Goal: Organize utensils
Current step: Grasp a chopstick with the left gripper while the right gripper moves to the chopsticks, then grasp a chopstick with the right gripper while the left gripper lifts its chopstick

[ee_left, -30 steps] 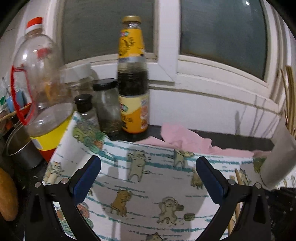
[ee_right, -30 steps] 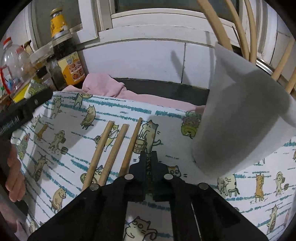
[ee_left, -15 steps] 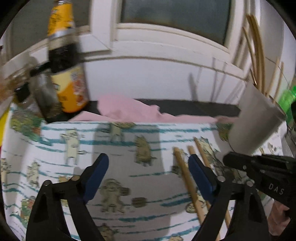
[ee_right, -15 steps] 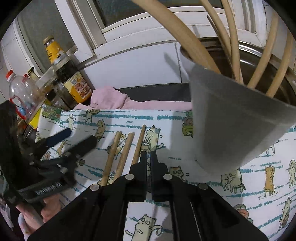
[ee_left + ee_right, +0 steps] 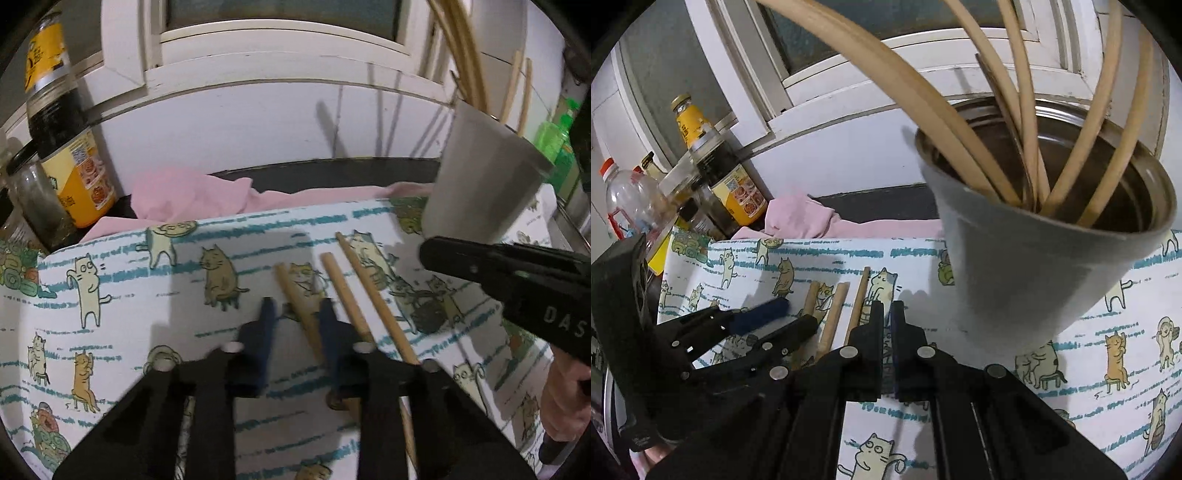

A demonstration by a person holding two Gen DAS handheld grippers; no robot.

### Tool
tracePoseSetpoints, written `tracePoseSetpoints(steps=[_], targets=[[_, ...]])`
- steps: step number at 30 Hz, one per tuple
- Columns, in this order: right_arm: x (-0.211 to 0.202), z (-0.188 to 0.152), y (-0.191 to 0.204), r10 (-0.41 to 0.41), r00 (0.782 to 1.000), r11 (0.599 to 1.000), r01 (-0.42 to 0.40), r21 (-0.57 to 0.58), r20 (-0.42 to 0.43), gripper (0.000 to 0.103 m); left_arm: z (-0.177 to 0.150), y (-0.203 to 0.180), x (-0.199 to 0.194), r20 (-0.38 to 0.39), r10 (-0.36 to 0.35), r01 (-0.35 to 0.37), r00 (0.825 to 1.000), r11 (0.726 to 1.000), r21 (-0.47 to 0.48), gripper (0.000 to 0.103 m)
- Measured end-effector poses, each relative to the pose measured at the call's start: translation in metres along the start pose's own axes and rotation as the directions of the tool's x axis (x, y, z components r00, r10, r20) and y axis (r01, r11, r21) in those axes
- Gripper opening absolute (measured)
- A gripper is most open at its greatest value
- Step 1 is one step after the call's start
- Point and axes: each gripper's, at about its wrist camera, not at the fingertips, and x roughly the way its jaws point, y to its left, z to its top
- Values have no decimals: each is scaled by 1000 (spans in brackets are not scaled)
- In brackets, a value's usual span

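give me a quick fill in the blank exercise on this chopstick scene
1. ____ loose chopsticks lie on the cat-print cloth.
2. The left gripper is closing around the ____ of those chopsticks in its own view.
3. The grey cup holds several ____.
4. The cloth bunched behind the cat-print cloth is ____.

Missing words: three; leftmost; chopsticks; pink

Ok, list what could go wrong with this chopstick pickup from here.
1. The left gripper is closing around the leftmost chopstick, close beside its neighbour chopstick; it may nudge or catch that one.
2. It grips near one end, so the stick may pivot when lifted.
3. The metal holder is already crowded; insertion may snag.
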Motion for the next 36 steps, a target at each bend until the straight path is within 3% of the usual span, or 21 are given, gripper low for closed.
tracePoseSetpoints(steps=[3, 7, 9, 11, 16, 18, 20, 23, 25, 29, 31, 34, 36], targets=[[2, -2, 7, -5, 1000, 999, 5, -37, -6, 4, -2, 2, -2, -11, -5, 5, 1000, 1000, 5, 11], [5, -6, 16, 4, 999, 996, -8, -91, -38, 6, -1, 26, -6, -41, -53, 47, 998, 992, -120, 7], [7, -8, 20, 7, 999, 994, -12, -110, -50, 20, -1, 41, -9, -44, 12, -20, 999, 984, -175, 7], [9, -10, 25, -1, 999, 990, -6, -137, -51, 25, 0, 50, -11, -41, 149, -154, 988, 971, -184, 6], [20, -14, 36, -59, 996, 980, 44, -195, -74, 25, -1, 47, -7, -70, 163, -173, 984, 971, -163, 7], [25, -16, 38, -88, 993, 974, 68, -217, -82, 25, -1, 44, -6, -74, 197, -206, 978, 968, -144, 15], [26, -18, 43, -117, 991, 962, 95, -257, -71, 25, -2, 45, -7, -82, 242, -251, 967, 958, -134, 39], [29, -15, 39, -151, 987, 960, 132, -248, -58, 13, -5, 56, -11, -103, 199, -214, 975, 963, -164, 42], [29, -12, 31, -123, 990, 975, 106, -198, -75, 12, -4, 59, -10, -106, 191, -208, 976, 963, -173, 37], [23, -7, 12, -42, 995, 996, 33, -89, -96, 7, -1, 56, -11, -117, 165, -180, 979, 974, -137, 14], [18, -6, 7, -21, 997, 998, 17, -53, -76, 7, 4, 50, -8, -131, 161, -178, 978, 975, -135, 7], [-1, -2, 1, 31, 999, 999, -32, -7, -6, 7, 8, 38, -7, -153, 186, -200, 971, 977, -79, 6], [-17, 1, 3, 83, 995, 997, -83, -8, 60, 7, 12, 38, -14, -140, 177, -192, 974, 975, -109, 6]])
